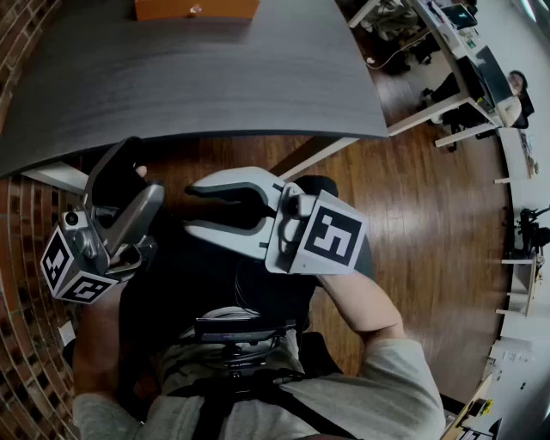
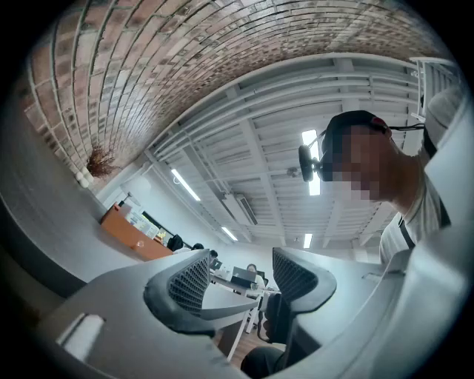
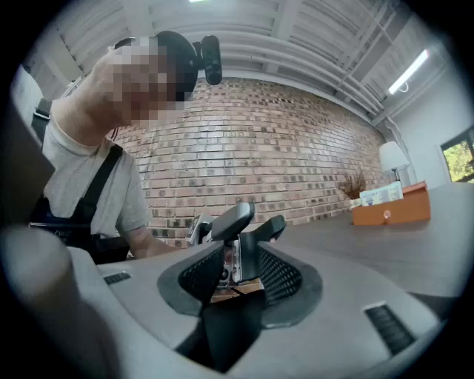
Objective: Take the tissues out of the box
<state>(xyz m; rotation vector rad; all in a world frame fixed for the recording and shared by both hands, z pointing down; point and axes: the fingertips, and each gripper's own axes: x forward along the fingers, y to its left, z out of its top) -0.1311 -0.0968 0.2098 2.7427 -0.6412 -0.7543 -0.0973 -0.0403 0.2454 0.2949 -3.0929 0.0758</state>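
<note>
An orange box [image 1: 196, 9] with a small knob on its front stands at the far edge of the dark grey table [image 1: 215, 77]. The box [image 3: 390, 209] also shows in the right gripper view, with a pale pack [image 3: 381, 194] on top of it, and small in the left gripper view [image 2: 133, 233]. Both grippers hang below the table's near edge, over my lap, far from the box. My left gripper [image 1: 144, 166] points up, its jaws apart and empty [image 2: 241, 274]. My right gripper [image 1: 189, 208] points left at the left one, open with nothing held [image 3: 241, 277].
A brick wall [image 1: 21, 369] runs along the left, with wooden floor [image 1: 412, 198] under and right of the table. White table legs [image 1: 318, 155] stand just ahead of the grippers. Office desks [image 1: 481, 77] and people sit far right. A dried plant [image 3: 354, 185] stands near the box.
</note>
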